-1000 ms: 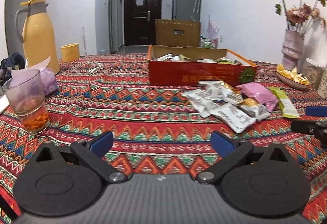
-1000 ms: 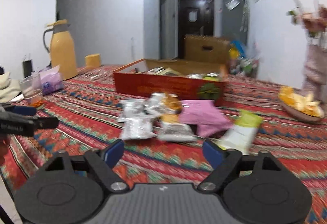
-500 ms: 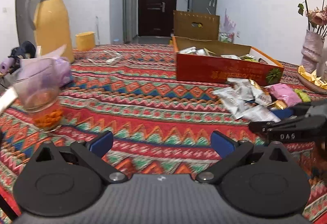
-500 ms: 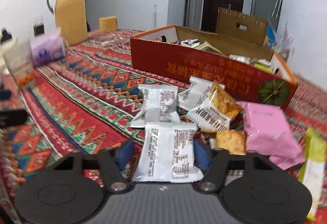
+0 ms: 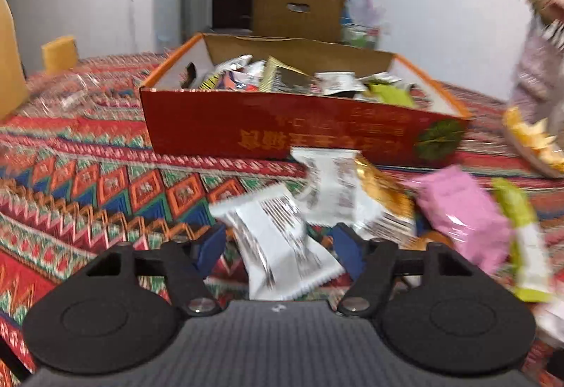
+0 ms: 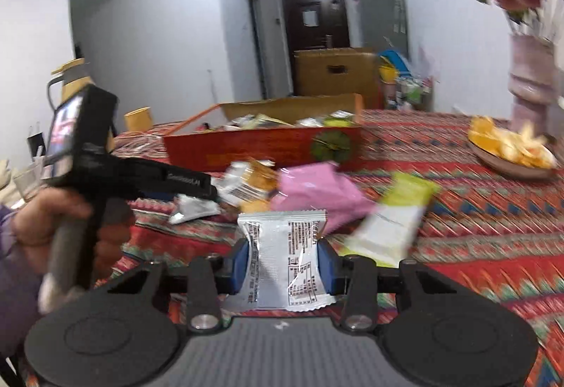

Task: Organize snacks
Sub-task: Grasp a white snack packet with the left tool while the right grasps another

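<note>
A red cardboard box [image 5: 303, 129] holding several snack packets stands on the patterned tablecloth; it also shows in the right wrist view [image 6: 261, 145]. Loose packets lie in front of it: white ones, a gold one [image 5: 380, 189], a pink one [image 5: 458, 210] and a green-and-white one [image 5: 525, 239]. My left gripper [image 5: 280, 247] is open around a white packet [image 5: 278, 239] that lies on the cloth. My right gripper [image 6: 283, 261] is shut on another white packet [image 6: 285, 260] and holds it above the table. The left gripper's body [image 6: 141, 175] shows at the left of the right wrist view.
A dish of yellow chips [image 6: 511, 149] and a vase of flowers [image 6: 532, 76] stand at the right. A yellow cup [image 5: 60, 53] stands at the far left, and a yellow jug [image 6: 70, 80] behind it. A brown carton [image 5: 296, 11] stands behind the table.
My left gripper has moved forward and right to the packet pile and now straddles a white packet. My right gripper has closed on a white packet and lifted it.
</note>
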A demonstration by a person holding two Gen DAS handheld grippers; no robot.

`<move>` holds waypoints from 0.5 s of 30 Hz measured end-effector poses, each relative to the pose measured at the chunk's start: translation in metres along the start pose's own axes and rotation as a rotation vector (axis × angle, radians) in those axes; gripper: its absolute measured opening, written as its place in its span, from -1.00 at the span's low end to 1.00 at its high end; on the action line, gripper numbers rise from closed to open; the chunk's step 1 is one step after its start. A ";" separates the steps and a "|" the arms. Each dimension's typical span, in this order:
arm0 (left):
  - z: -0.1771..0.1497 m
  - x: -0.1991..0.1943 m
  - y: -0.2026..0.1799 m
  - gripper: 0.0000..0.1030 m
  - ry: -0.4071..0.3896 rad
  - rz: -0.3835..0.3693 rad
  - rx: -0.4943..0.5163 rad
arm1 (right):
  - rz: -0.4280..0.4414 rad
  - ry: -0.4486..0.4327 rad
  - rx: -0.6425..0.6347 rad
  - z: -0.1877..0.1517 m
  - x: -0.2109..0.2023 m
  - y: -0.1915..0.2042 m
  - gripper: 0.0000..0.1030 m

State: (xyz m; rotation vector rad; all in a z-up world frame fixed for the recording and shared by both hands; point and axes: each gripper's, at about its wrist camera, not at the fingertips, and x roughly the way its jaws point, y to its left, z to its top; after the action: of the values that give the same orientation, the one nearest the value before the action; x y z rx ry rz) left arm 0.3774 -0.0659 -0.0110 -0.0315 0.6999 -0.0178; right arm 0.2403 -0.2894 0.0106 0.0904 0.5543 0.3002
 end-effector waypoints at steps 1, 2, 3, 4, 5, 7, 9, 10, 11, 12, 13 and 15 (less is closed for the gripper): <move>-0.001 0.005 -0.004 0.24 -0.004 0.006 0.016 | 0.003 0.009 0.011 -0.005 -0.002 -0.006 -0.21; -0.002 0.009 -0.006 0.01 0.000 0.005 0.030 | 0.002 0.019 0.024 -0.010 -0.003 -0.011 -0.21; -0.003 0.009 -0.008 -0.03 -0.006 0.017 0.048 | -0.002 0.030 0.034 -0.014 -0.003 -0.015 -0.21; -0.005 0.008 -0.009 -0.10 -0.015 0.029 0.071 | -0.004 0.040 0.042 -0.019 -0.003 -0.017 -0.21; -0.006 0.004 -0.011 -0.14 -0.015 0.037 0.089 | -0.002 0.045 0.049 -0.023 -0.003 -0.019 -0.21; -0.011 -0.008 -0.009 -0.17 0.018 0.033 0.105 | 0.012 0.044 0.061 -0.029 -0.007 -0.020 -0.21; -0.019 -0.031 -0.001 -0.19 0.052 -0.015 0.076 | 0.022 0.044 0.063 -0.033 -0.011 -0.017 -0.21; -0.025 -0.045 0.005 -0.19 0.059 -0.057 0.046 | 0.024 0.043 0.059 -0.034 -0.014 -0.016 -0.21; -0.033 -0.063 0.013 -0.19 0.065 -0.108 0.009 | 0.026 0.042 0.055 -0.035 -0.016 -0.013 -0.21; -0.041 -0.078 0.018 -0.19 0.066 -0.145 -0.017 | 0.030 0.040 0.052 -0.036 -0.019 -0.011 -0.21; -0.048 -0.092 0.023 -0.19 0.059 -0.173 -0.036 | 0.035 0.039 0.049 -0.037 -0.020 -0.009 -0.21; -0.062 -0.113 0.029 -0.19 0.042 -0.174 -0.036 | 0.041 0.045 0.041 -0.038 -0.020 -0.004 -0.21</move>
State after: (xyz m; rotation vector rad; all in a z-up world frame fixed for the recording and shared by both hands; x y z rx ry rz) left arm 0.2509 -0.0353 0.0137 -0.1273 0.7378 -0.1732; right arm 0.2047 -0.2995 -0.0121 0.1353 0.6036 0.3316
